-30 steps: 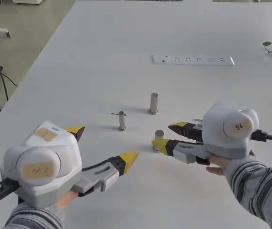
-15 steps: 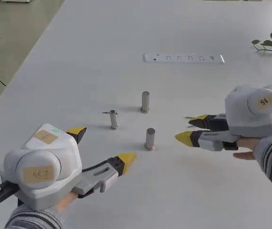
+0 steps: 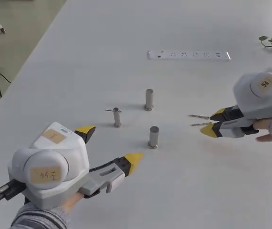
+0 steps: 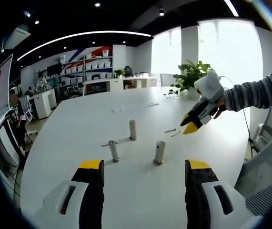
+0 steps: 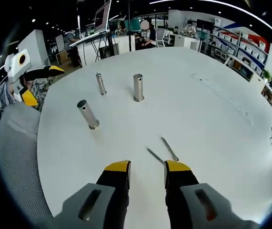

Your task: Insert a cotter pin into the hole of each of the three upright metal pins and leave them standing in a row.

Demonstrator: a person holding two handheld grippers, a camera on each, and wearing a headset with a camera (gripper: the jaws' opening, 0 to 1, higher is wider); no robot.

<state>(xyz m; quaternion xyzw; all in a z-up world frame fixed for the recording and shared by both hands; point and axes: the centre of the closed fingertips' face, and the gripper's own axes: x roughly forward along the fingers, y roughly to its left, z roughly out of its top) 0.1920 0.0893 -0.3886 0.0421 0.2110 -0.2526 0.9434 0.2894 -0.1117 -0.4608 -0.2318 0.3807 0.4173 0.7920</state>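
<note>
**Progress: 1 of 3 insertions appears complete.**

3 metal pins stand upright on the white surface (image 3: pixel 78 71).
- The left pin (image 3: pixel 117 117) carries a fitted cotter pin (image 3: pixel 110 110), seen as a thin crosspiece sticking out sideways near its top.
- The far pin (image 3: pixel 149 99) and the near pin (image 3: pixel 153 137) show bare heads. As far as can be told, nothing passes through either.

**Stock:** the first loose cotter pin (image 3: pixel 198 116) and the second loose cotter pin (image 3: pixel 200 124) lie flat and side by side. They are well to the right of the standing pins and just ahead of the right hand-held gripper (image 3: pixel 212 121).

**Grippers:**
- The right hand-held gripper has its jaws a little apart with nothing between them. In the right gripper view, both loose cotter pins lie just beyond its yellow tips.
- The left hand-held gripper (image 3: pixel 111 143) hovers at the near side of the surface. Its jaws are spread wide and empty, and it is short of the near pin.

**Outstanding, in my judgement:**
- 2 cotter pins must be picked up and fitted, 1 each to the far and near pins.
- The 3 pins stand in a triangle, not a line, so the row also looks unfinished.
</note>
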